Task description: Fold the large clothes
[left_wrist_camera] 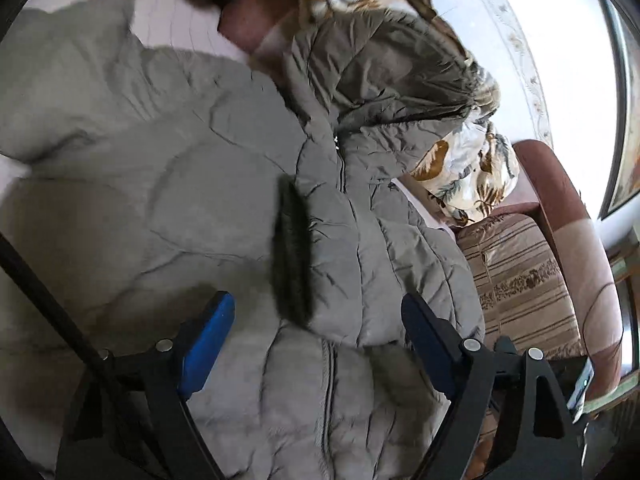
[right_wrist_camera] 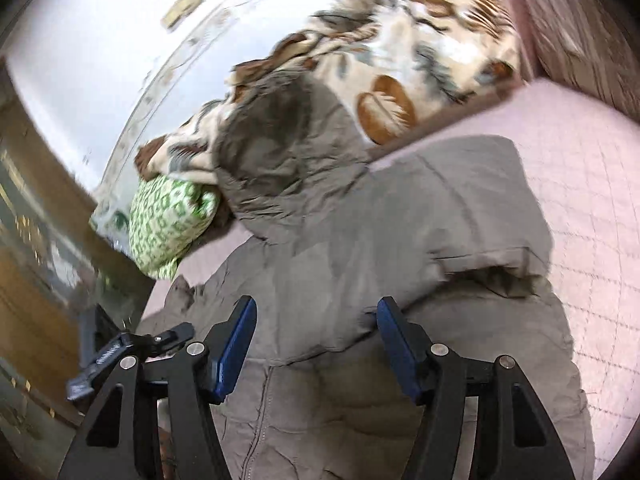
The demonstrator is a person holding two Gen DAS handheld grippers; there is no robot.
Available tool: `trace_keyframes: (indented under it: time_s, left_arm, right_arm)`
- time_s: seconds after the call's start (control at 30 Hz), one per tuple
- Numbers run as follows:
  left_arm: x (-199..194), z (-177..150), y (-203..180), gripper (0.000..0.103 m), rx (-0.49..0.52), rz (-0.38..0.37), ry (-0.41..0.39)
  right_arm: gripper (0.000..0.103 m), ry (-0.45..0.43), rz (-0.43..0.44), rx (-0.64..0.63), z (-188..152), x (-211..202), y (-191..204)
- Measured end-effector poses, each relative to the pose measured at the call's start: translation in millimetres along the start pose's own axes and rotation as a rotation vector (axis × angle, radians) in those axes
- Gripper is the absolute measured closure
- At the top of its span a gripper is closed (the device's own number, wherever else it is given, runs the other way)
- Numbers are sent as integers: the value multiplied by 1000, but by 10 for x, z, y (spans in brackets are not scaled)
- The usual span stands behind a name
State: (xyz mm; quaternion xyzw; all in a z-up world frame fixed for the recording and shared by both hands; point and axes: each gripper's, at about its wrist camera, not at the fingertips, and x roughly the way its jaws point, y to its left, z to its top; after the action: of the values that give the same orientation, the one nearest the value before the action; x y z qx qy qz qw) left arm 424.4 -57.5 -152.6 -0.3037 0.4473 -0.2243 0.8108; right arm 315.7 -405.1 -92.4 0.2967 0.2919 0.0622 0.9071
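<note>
Two open claws, left claw (left_wrist_camera: 316, 312), right claw (right_wrist_camera: 316, 316), above grey padded coat (left_wrist_camera: 180, 184) (right_wrist_camera: 360, 216)

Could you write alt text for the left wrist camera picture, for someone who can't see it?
A large grey puffer jacket lies spread over a bed, zipper showing. The left gripper, blue fingers open, hovers above it holding nothing. Beyond lie a leaf-patterned blanket and a striped armchair.

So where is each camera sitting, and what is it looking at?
Left wrist: sits on the left tongs, looking down over the grey puffer jacket toward the striped sofa seat; both open blue-padded fingers show.
Right wrist: sits on the right tongs, looking down at the jacket toward the green patterned pillow; open fingers show.
Shared: jacket and leaf-print blanket.
</note>
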Motion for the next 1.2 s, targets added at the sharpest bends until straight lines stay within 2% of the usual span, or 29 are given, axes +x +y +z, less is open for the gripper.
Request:
trace_keyframes:
  time_s: [0.13,0.2,0.23,0.27,0.33,0.4,0.57,0.67,0.7,0.77,0.83,0.93,0.97,1.0,1.1,1.2]
  left_arm:
    - [374,-12,-122,20,-11,-3,56]
    - [487,-32,-228,40,27,18,53]
    - [539,-43,-264,68,46,34,64]
    - [588,-49,-290,81,69,84,69]
    - [579,-35,-291,83,100,130,47]
    - [460,1,-276,83,123,182,-12]
    - [191,201,-168,83,174,240,-86]
    - [179,223,-132,82,212,288,-101]
    - [143,231,-135,82,223,312,-131]
    - [52,257,-147,82,248,351,-183]
    - [11,286,-110,80,254,377,-199]
    - [122,299,-7,74,240,395,-148]
    - [170,293,3,69,243,405,-131]
    - [199,291,7,68,249,415,-122]
    - [146,295,-6,65,258,441,-135]
    - [-88,307,-57,65,250,472,-228]
  right_arm:
    - [36,-36,-23,37,72,-135,-148]
    - [36,-58,-26,66,85,-229,-253]
    - [36,-70,-34,86,111,-260,-320]
    - [36,-82,-45,102,135,-279,-380]
    - [36,-107,-68,132,186,-318,-491]
    - [36,-136,-100,152,232,-364,-587]
    - [37,-183,-202,145,341,-409,-740]
    - [56,-132,-270,26,320,-175,-583]
    - [58,-110,-284,-13,298,-66,-525]
    - [58,-85,-279,-40,270,106,-444]
    - [58,-70,-279,-62,244,221,-400]
    - [59,-13,-305,-109,195,450,-351]
    - [59,31,-332,-115,162,567,-365]
    - [59,59,-348,-115,146,636,-391]
    - [59,159,-387,-73,84,842,-559]
    - [59,153,-381,-58,145,777,-566]
